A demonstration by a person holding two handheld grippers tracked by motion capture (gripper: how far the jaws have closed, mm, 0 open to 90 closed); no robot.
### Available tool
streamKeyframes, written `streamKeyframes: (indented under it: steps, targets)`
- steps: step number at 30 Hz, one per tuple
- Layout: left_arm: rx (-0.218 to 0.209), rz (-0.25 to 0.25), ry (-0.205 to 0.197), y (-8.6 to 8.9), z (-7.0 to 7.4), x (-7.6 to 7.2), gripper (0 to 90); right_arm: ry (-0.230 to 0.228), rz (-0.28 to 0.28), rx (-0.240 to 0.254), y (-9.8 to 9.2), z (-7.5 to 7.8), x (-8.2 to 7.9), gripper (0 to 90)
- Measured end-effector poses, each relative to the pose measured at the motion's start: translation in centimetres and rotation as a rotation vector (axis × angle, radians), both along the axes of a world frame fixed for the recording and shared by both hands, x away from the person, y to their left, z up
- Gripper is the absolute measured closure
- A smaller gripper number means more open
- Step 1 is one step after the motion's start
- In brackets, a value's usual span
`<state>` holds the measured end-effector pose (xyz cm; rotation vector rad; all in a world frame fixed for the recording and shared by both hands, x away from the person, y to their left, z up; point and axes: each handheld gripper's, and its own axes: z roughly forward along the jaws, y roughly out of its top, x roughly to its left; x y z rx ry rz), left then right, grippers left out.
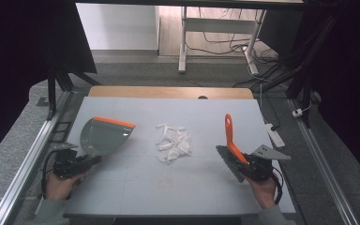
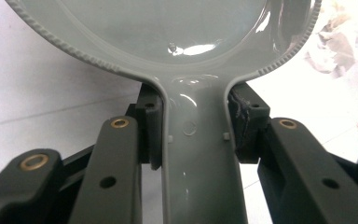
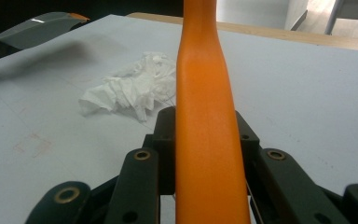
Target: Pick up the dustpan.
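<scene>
Lying mid-table between both tools, the paper wad (image 1: 173, 143) sits at about three o'clock from the dustpan (image 1: 104, 136) pinched by the left gripper (image 1: 88, 161), and ten o'clock from the brush (image 1: 232, 149) clamped in the right gripper (image 1: 249, 165), roughly equidistant.

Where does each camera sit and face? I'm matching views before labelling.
High view: above the table, looking forward and down; both hands, left gripper, right gripper.
Left gripper view: along jaws shut on the dustpan.
Right gripper view: along jaws shut on the brush.
All share the paper scraps.
</scene>
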<state>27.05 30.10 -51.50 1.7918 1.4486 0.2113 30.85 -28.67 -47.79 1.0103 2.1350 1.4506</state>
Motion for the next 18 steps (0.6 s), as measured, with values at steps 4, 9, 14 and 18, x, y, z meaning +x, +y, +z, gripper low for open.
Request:
streamKeyframes:
  steps: [4,9,14,18]
  targets:
    - [-0.006,-0.019,-0.019,0.2,0.1,0.0,61.2,0.006,-0.006,0.009,-0.1,-0.1,0.0,69.9]
    - [-0.004,-0.035,-0.045,0.1,0.5,0.0,61.2,0.006,-0.019,0.014,-0.3,-0.1,-0.1,70.0]
    - [-0.007,-0.052,-0.066,0.0,1.0,0.0,61.2,0.01,-0.03,0.036,-0.5,-0.1,0.0,70.0]
    - [0.006,-0.094,-0.088,-0.7,1.5,-0.2,61.2,0.011,-0.032,0.03,-0.5,-0.2,-0.1,69.9]
